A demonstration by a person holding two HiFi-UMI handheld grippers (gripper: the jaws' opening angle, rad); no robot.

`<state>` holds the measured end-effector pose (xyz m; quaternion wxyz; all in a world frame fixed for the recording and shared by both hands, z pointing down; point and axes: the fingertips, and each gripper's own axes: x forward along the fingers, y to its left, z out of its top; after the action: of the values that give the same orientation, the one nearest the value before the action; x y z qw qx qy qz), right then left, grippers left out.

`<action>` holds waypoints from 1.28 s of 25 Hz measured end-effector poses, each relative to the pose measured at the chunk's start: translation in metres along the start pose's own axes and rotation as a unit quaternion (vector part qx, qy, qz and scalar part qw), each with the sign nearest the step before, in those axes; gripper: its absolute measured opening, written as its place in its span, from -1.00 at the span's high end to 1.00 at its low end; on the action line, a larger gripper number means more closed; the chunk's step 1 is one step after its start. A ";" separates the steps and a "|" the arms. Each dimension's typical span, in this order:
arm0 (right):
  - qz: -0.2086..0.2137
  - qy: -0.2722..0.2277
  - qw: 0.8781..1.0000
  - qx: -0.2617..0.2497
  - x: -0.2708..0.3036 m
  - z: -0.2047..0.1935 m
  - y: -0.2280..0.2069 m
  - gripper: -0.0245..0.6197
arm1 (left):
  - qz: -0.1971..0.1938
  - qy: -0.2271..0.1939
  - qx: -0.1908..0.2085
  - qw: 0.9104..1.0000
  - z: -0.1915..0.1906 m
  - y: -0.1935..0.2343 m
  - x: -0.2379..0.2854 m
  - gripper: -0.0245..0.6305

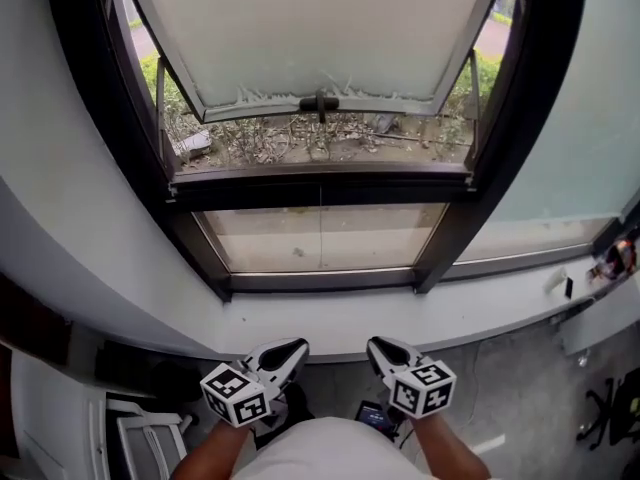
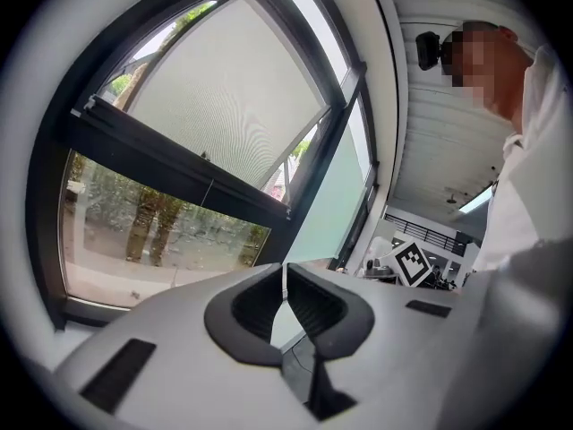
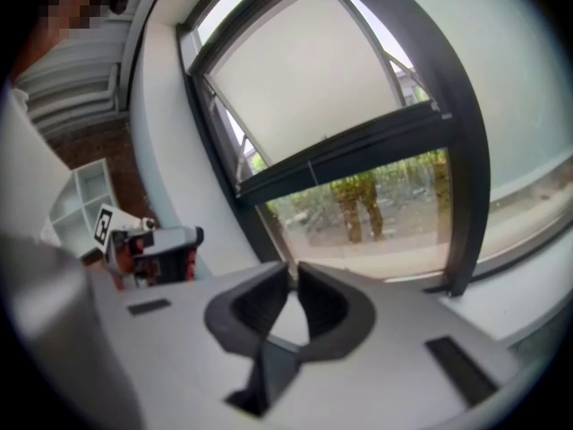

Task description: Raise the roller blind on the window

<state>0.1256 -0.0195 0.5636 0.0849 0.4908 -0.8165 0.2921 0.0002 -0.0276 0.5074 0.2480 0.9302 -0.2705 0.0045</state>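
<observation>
Roller blind [image 2: 228, 97]: you had it as the pale, finely woven panel filling the upper part of the black-framed window [image 1: 505, 118]. Its lower edge lay at about the dark crossbar [image 1: 320, 190]. That reading is a judgement, since no roller tube showed in any view.

The lower pane [image 1: 320, 240] was bare, with ground and plants visible through it. So the blind looked part-way up at most, and the raise was not yet started.

The white sill [image 1: 330, 320] ran left to right between you and the glass.

A thin vertical line [image 1: 320, 223] crossed the middle of the lower pane. It may have been the pull cord, but it was too fine to confirm.

You held the left gripper [image 1: 293, 350] and the right gripper [image 1: 378, 348] low and side by side, short of the sill's near edge and well apart from the blind.

- Left fingers [image 2: 315, 305]: closed together, nothing between them.
- Right fingers [image 3: 324, 305]: likewise closed and empty.

Key relation:
- The blind lay ahead of and above both sets of fingers, across the sill.
- Its lower edge ran crosswise, and the possible cord ran vertically.
- That line sat roughly midway between your two grippers, marginally nearer the left one.
- Either hand would need to reach forward and up, and open first.
</observation>
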 end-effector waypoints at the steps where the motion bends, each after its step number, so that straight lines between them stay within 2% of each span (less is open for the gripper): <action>1: -0.003 0.000 1.000 0.002 0.007 0.004 0.000 0.84 | -0.002 0.001 0.001 1.000 0.005 0.008 0.002 0.85; 17: -0.003 0.013 1.000 -0.008 0.108 0.035 0.035 0.84 | 0.015 0.004 0.009 1.000 0.049 0.111 -0.026 0.85; 24: -0.012 0.014 1.000 -0.017 0.125 0.038 0.045 0.84 | 0.010 0.012 0.011 1.000 0.051 0.129 -0.036 0.85; 32: -0.016 0.016 0.999 -0.025 0.128 0.049 0.029 0.84 | 0.019 0.010 0.021 1.000 0.058 0.134 -0.024 0.85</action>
<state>0.0440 -0.1332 0.5668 0.1150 0.4971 -0.8139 0.2777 -0.0958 -0.1404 0.5150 0.2313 0.9298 -0.2853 0.0241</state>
